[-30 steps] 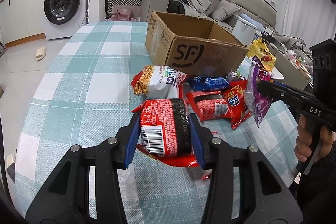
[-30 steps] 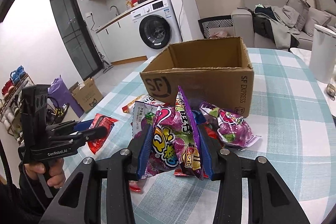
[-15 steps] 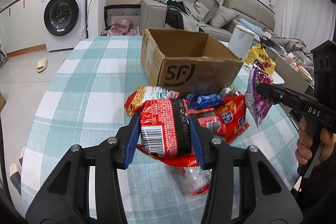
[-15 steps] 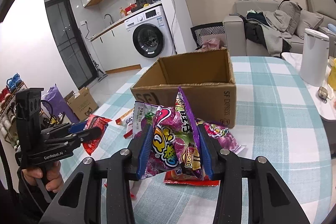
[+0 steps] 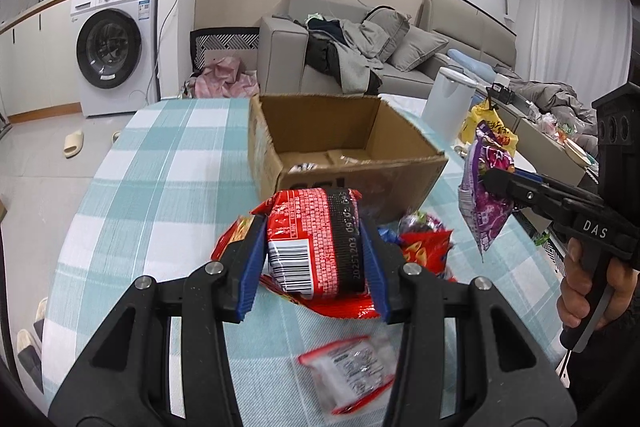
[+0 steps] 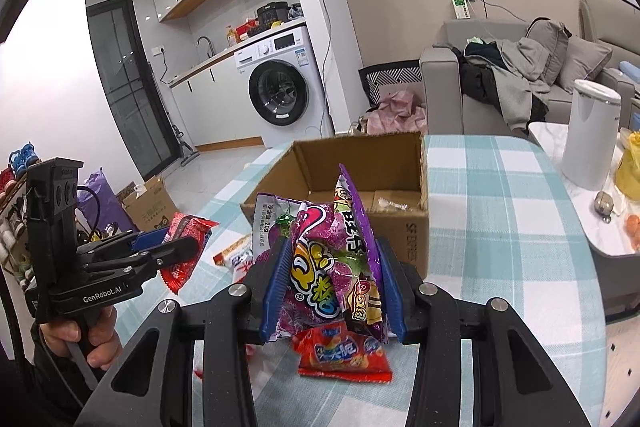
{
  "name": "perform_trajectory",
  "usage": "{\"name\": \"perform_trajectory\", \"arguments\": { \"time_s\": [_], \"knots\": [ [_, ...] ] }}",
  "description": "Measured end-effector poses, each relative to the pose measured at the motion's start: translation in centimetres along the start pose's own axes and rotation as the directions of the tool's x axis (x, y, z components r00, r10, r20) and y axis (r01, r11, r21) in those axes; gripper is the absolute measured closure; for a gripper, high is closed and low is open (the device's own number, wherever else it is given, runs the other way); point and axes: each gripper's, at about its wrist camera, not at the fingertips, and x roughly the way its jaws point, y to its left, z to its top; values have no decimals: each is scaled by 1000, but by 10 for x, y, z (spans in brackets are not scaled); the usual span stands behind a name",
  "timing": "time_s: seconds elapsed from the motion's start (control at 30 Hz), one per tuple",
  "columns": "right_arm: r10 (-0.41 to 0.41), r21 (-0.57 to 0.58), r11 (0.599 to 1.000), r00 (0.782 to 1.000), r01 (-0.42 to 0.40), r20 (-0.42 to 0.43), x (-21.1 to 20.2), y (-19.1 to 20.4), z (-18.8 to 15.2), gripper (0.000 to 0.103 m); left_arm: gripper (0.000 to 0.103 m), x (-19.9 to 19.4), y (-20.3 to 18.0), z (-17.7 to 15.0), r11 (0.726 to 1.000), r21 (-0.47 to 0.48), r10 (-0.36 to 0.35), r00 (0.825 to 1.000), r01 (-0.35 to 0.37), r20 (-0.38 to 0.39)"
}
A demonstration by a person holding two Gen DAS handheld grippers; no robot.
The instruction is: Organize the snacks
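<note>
- Snacks are being sorted into the cardboard box (image 5: 344,151): a red noodle packet (image 5: 316,239) is clamped between the blue pads of the left gripper (image 5: 314,259), held clear of the table (image 5: 160,163) just short of the box.
- A purple candy bag (image 6: 336,263) is pinched in the right gripper (image 6: 334,283), likewise held up before the box, presumably for dropping in.
- Loose packets (image 6: 344,351) are left lying in front of the box, which looks nearly empty.

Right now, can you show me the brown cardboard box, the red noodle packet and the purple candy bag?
brown cardboard box (image 5: 360,183): left wrist view, front wall.
red noodle packet (image 5: 316,239): left wrist view, printed back.
purple candy bag (image 6: 332,267): right wrist view, front middle.
</note>
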Motion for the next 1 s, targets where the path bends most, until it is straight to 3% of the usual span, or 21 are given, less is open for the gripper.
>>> {"name": "perform_trajectory", "arguments": {
  "time_s": [0.6,1.0],
  "knots": [
    [-18,39,999,998,16,52,-1,-11,38,60,61,10,-34,56,998,62,10,999,-13,53],
    [-25,73,997,998,21,51,15,-22,59,60,61,38,-30,81,998,58,29,999,-31,39]
  ]
}}
